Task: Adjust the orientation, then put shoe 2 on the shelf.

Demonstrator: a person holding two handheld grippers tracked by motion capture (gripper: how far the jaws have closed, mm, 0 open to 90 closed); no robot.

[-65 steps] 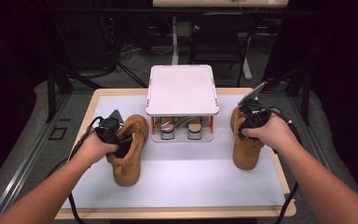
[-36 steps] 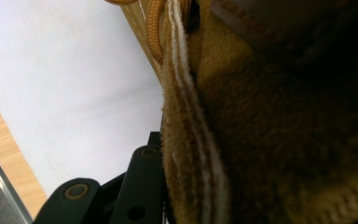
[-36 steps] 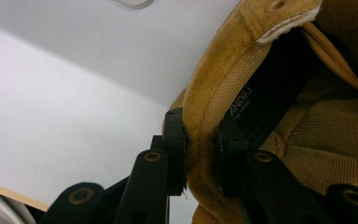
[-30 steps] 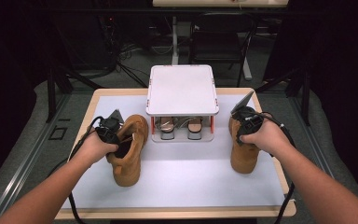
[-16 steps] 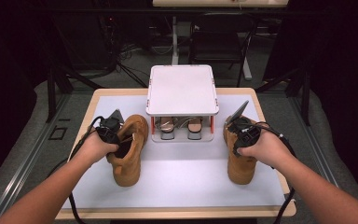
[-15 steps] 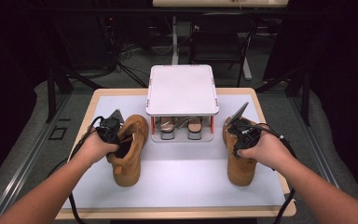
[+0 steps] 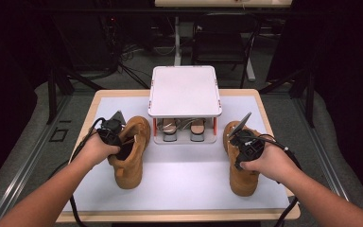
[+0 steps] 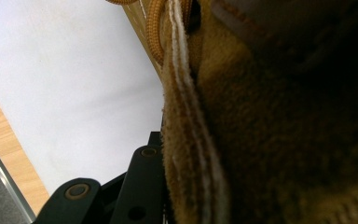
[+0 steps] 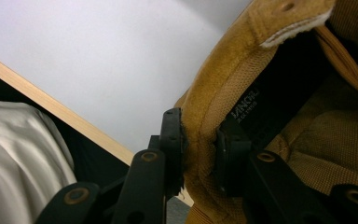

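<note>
**Two tan boots held by their collars, one in each hand**

The worktop [image 7: 179,189] is a pale wooden table covered by a white mat, and near its far edge stands a white-topped rack [image 7: 184,90] with a pair of shoes [image 7: 184,130] on the shelf below.

The left boot [image 7: 131,151] stands upright on the mat, left of the rack, toe pointing toward the person. The right boot [image 7: 240,163] stands upright on the right side of the mat, just beside the rack's near right corner, toe likewise toward the person.

The left gripper [image 7: 116,142] sits at the left boot's opening, and in the left gripper view the fuzzy collar edge [image 8: 191,154] runs right along the inner face of the one visible finger [image 8: 142,186]; the other finger is hidden behind the boot, so the wall seems clamped between them, though the far side cannot be seen.

The right gripper [image 9: 200,154] has one finger [image 9: 172,144] outside the right boot's collar and the other inside, against the dark lining. The fingers have just been opening a little, yet both pads press on the collar wall between them.
</note>
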